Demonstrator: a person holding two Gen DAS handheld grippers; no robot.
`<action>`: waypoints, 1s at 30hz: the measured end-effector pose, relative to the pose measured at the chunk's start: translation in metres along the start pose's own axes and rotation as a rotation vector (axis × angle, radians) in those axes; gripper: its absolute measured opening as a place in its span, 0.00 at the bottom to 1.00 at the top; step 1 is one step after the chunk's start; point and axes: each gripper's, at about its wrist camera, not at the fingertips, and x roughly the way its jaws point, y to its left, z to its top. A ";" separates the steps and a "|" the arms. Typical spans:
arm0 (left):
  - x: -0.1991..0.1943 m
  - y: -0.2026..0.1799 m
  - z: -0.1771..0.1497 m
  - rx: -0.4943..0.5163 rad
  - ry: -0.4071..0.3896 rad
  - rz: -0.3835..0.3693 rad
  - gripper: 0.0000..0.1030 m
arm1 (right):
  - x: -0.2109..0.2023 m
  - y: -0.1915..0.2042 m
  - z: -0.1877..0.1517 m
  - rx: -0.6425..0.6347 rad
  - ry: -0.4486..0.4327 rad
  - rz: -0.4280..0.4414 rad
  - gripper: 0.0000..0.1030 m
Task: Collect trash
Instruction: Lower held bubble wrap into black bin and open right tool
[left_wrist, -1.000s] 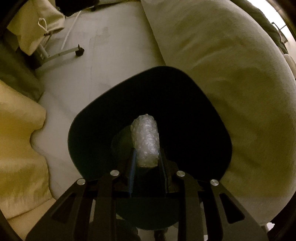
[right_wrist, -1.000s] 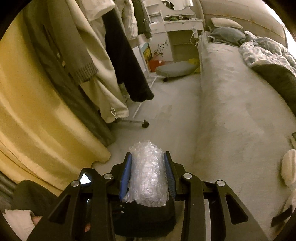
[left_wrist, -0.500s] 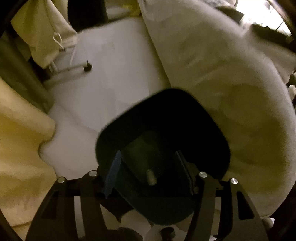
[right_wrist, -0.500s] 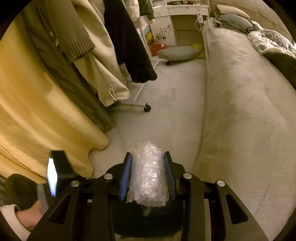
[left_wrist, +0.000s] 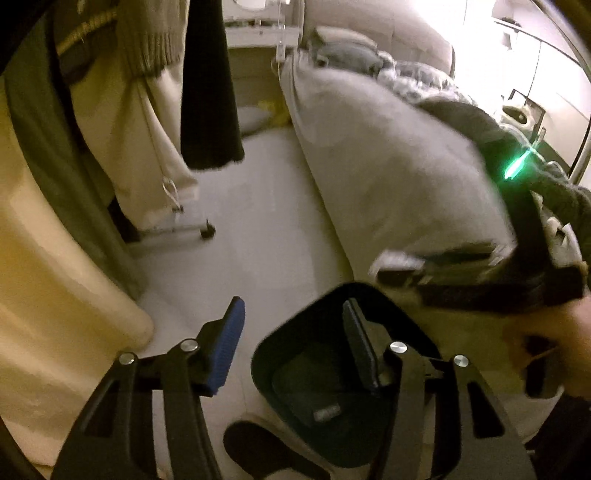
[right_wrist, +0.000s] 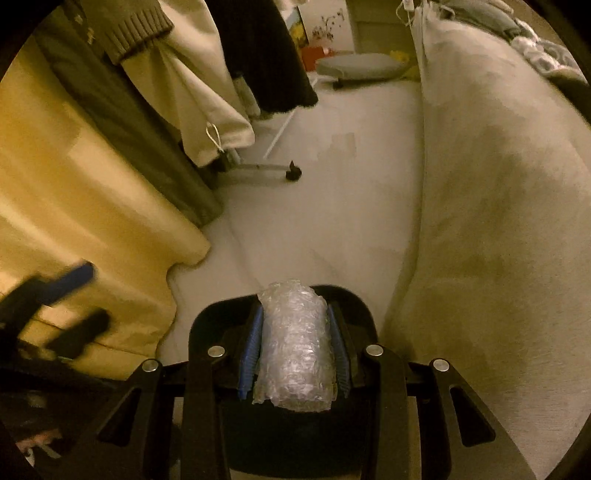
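Note:
A black trash bin (left_wrist: 332, 406) stands on the pale floor beside the bed; a small pale piece lies at its bottom. It also shows in the right wrist view (right_wrist: 218, 314). My left gripper (left_wrist: 293, 314) is open and empty, above the bin's left rim. My right gripper (right_wrist: 295, 321) is shut on a roll of clear bubble wrap (right_wrist: 293, 347) and holds it over the bin's mouth. The right gripper shows blurred in the left wrist view (left_wrist: 480, 280), and the left gripper shows blurred in the right wrist view (right_wrist: 70, 280).
A bed with a pale cover (right_wrist: 498, 221) runs along the right. Yellow bedding or curtain (right_wrist: 74, 206) and hanging clothes (right_wrist: 147, 92) on a wheeled rack (right_wrist: 291, 173) fill the left. A dark slipper (left_wrist: 266, 450) lies by the bin.
My left gripper has let go of its bubble wrap roll into the bin, opened, and lifted up and left. My right gripper has moved forward and down over the bin with its roll.

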 end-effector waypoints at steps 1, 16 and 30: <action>-0.004 -0.002 0.002 0.004 -0.018 0.006 0.55 | 0.004 0.000 -0.001 0.003 0.009 0.003 0.35; -0.090 -0.024 0.030 0.027 -0.227 -0.043 0.45 | 0.056 0.022 -0.028 -0.104 0.156 -0.029 0.35; -0.116 -0.032 0.039 0.025 -0.300 -0.065 0.45 | 0.081 0.025 -0.063 -0.143 0.261 -0.045 0.61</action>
